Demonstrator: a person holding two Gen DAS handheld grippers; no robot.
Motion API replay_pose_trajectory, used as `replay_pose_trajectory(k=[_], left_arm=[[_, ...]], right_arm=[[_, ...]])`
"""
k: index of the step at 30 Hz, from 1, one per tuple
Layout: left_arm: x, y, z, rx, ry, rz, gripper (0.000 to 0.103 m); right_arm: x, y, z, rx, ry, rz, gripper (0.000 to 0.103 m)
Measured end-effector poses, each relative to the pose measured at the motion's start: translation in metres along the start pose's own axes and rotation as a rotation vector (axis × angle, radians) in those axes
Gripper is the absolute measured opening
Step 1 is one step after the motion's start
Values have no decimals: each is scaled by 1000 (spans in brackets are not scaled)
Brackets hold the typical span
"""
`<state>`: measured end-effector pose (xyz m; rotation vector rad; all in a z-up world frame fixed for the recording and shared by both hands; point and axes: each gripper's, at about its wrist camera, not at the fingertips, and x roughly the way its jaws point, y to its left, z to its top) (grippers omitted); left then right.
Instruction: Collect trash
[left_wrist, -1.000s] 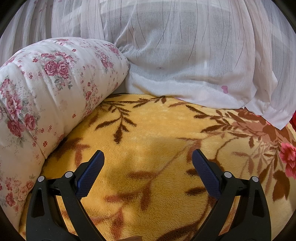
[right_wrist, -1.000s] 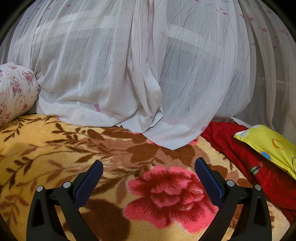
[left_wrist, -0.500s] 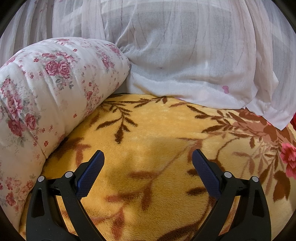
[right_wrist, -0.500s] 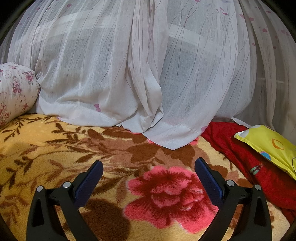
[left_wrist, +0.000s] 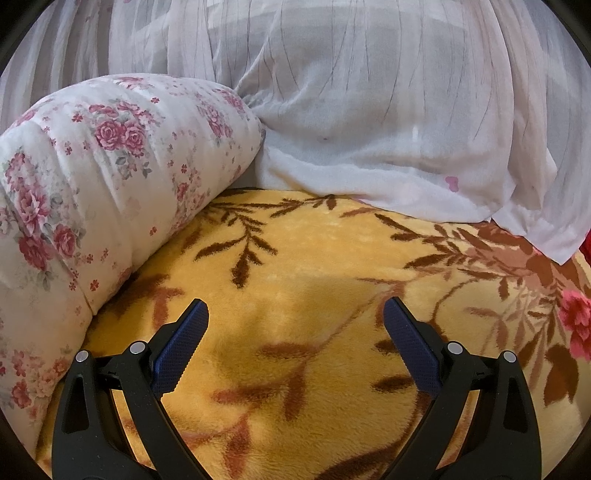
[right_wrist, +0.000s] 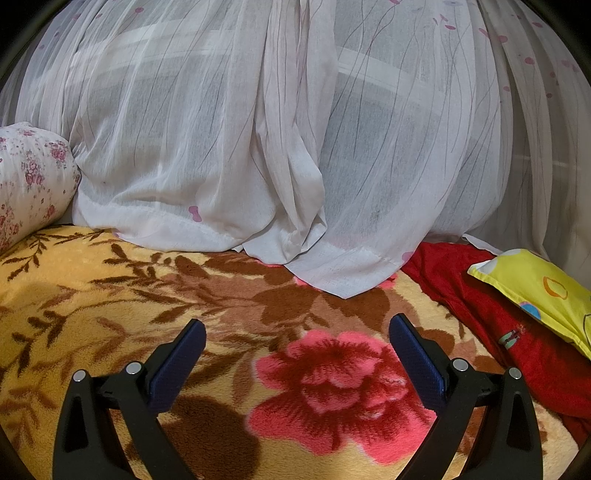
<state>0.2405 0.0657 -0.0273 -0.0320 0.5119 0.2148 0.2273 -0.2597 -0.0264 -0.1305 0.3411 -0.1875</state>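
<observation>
1. Almost nothing has moved since the earlier frames: both views keep the same framing, with only a slight drift of the curtain folds in the left wrist view.
2. Nearest the camera in the left wrist view, the left gripper (left_wrist: 295, 314) sits at the bottom of the frame with its 2 blue-padded fingers (left_wrist: 183, 345) spread wide and nothing between them.
3. Under it lies a yellow plush blanket (left_wrist: 314, 251) with brown leaf sprigs, filling the lower half of the frame.
4. At the bottom of the right wrist view, the right gripper (right_wrist: 297, 332) likewise has its 2 fingers (right_wrist: 417, 363) spread apart and empty.
5. Between and just beyond those fingers is a large pink flower (right_wrist: 340, 391) woven into the same blanket.
6. On the left of the left wrist view, a white rose-print bolster (left_wrist: 103, 177) rests on the blanket's edge.
7. At the right of the right wrist view, a red cloth (right_wrist: 498, 325) lies on the blanket, and a yellow pillow (right_wrist: 535, 291) rests on top of it.
8. Farthest back, a sheer white curtain (right_wrist: 229, 140) fills the upper half of both views, its hem draping onto the blanket.
9. As for the trash, no piece of it shows in either view.
</observation>
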Motion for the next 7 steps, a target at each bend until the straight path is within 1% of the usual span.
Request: replay_pose_trajectory(k=[7], left_arm=[[1,0,0,-1,5,0,93]], right_arm=[[0,0,0,0,0,0,98]])
